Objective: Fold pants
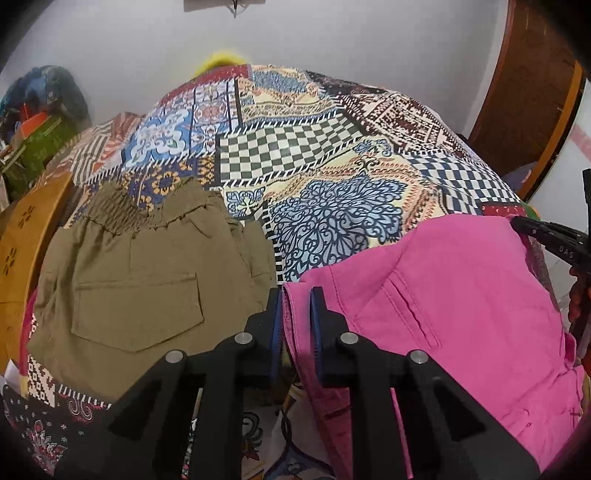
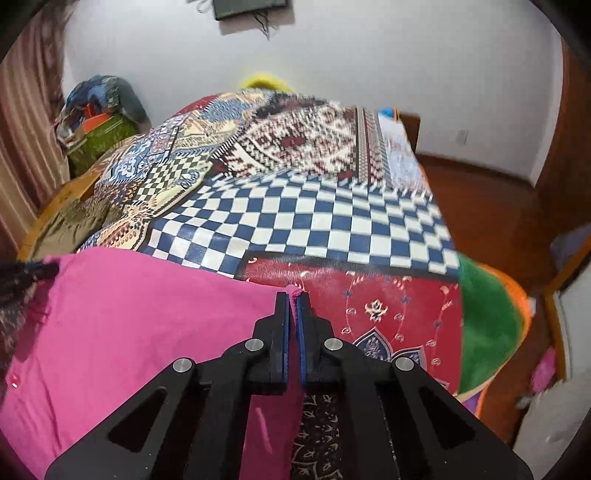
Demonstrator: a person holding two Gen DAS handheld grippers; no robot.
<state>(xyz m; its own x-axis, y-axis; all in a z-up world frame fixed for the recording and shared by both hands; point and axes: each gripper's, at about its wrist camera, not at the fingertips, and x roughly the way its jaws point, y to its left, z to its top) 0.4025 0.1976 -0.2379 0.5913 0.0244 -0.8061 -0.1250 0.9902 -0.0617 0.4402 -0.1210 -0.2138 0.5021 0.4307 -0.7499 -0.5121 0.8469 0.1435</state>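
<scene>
Both hand-held grippers pinch pink pants (image 1: 461,302) edges; fabric creased.

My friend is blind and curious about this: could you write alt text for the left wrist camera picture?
The left gripper pinches the edge of bright pink pants spread on a patchwork bedspread. Folded olive pants lie just to the left, and the right gripper holds the pink pants' far corner at the picture's right edge.

walls: plain white wall (image 2: 369,74), dark wall-mounted box with dangling wires (image 2: 251,9) | floor: brown wood floor (image 2: 491,206) | furniture: bed under patchwork bedspread (image 1: 295,147), wooden door (image 1: 524,92) at right | left: pinkish curtain (image 2: 26,140), clutter pile (image 2: 99,114)
</scene>
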